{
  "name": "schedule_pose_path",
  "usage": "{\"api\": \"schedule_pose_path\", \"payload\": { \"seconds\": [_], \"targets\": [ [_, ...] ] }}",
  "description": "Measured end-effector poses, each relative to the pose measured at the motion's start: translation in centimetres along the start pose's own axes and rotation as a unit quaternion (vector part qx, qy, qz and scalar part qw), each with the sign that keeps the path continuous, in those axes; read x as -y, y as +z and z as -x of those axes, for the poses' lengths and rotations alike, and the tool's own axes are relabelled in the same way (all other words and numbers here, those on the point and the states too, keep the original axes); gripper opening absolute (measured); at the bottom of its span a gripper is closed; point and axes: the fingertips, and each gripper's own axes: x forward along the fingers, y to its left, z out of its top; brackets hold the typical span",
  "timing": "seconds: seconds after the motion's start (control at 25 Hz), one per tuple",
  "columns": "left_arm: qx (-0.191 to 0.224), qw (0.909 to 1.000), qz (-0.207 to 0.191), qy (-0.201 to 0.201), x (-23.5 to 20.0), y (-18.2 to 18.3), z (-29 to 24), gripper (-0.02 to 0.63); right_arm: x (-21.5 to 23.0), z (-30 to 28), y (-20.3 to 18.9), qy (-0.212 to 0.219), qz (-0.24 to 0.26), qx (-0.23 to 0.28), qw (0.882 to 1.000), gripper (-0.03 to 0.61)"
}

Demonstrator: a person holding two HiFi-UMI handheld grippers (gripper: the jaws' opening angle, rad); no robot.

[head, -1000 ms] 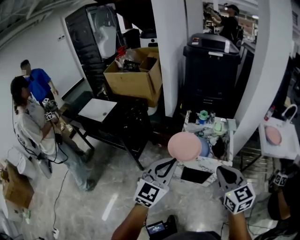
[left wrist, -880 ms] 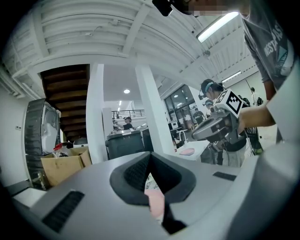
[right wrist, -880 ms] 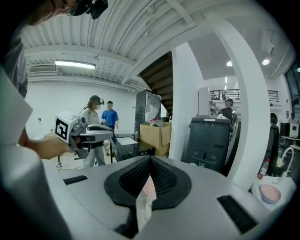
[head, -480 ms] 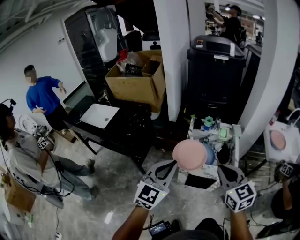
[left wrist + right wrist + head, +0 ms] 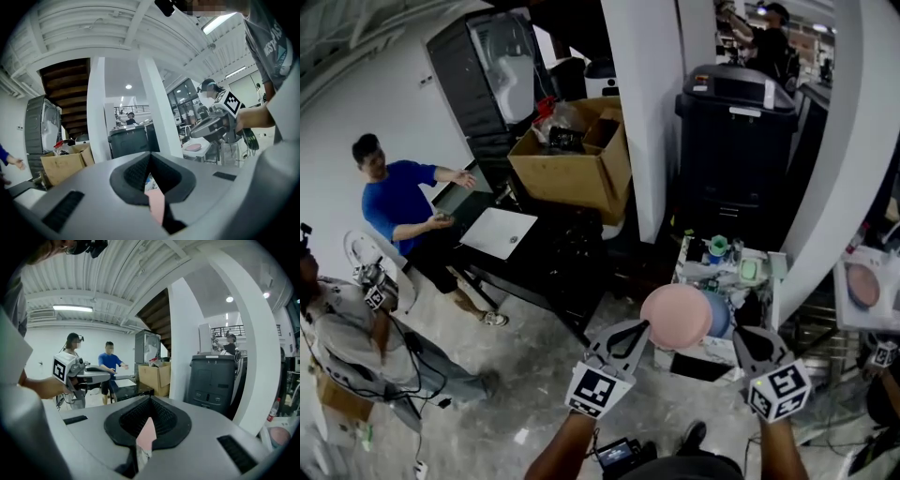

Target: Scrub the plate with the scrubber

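A round pink plate (image 5: 673,315) hangs in the air above the floor in the head view. My left gripper (image 5: 643,328) is shut on its left rim; in the left gripper view the plate (image 5: 156,206) shows edge-on as a thin pink sliver between the closed jaws. My right gripper (image 5: 737,336) sits just right of the plate, with a blue rounded thing (image 5: 717,315) between them. In the right gripper view the jaws are shut on a thin pink and whitish piece (image 5: 145,439), which I take to be the scrubber.
Just beyond the plate stands a small white table (image 5: 773,267) crowded with cleaning items. A black bin (image 5: 736,141), a white column (image 5: 642,112) and a cardboard box (image 5: 572,155) stand behind. Two persons are at the left. Another pink plate (image 5: 862,284) lies at the far right.
Both grippers have travelled level together with the plate, and the cluttered table has drawn closer. The person in blue has come nearer the black table. Both grips are unchanged.
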Motion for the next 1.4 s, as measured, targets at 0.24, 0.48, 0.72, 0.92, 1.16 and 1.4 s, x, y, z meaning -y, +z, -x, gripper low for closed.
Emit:
{"api": "schedule_pose_path", "payload": {
  "seconds": [0.24,0.48,0.72,0.92,1.16,1.4],
  "targets": [
    [-0.013,0.9997,-0.001,0.019,0.2,0.6,-3.8,0.002,3.7,-0.7,0.1,0.024,0.001,0.000,1.000,0.029],
    [-0.022,0.9988,-0.009,0.042,0.4,1.4,-7.3,0.002,7.3,-1.8,0.5,0.050,0.005,0.006,0.999,0.029],
    [-0.031,0.9974,-0.011,0.065,0.7,1.3,-10.2,0.002,10.9,-2.4,-0.2,0.067,0.002,0.010,0.998,0.029],
    [-0.042,0.9962,-0.009,0.076,1.1,1.0,-11.5,0.002,12.4,-2.4,-0.8,0.076,0.001,0.009,0.997,0.030],
    [-0.050,0.9954,-0.006,0.082,0.8,0.3,-12.8,0.002,13.7,-3.0,-1.4,0.079,-0.003,0.008,0.997,0.029],
    [-0.047,0.9958,-0.004,0.079,-1.3,-0.8,-13.5,0.002,13.8,-5.0,-1.4,0.069,-0.006,-0.001,0.998,0.029]
  ]
}}
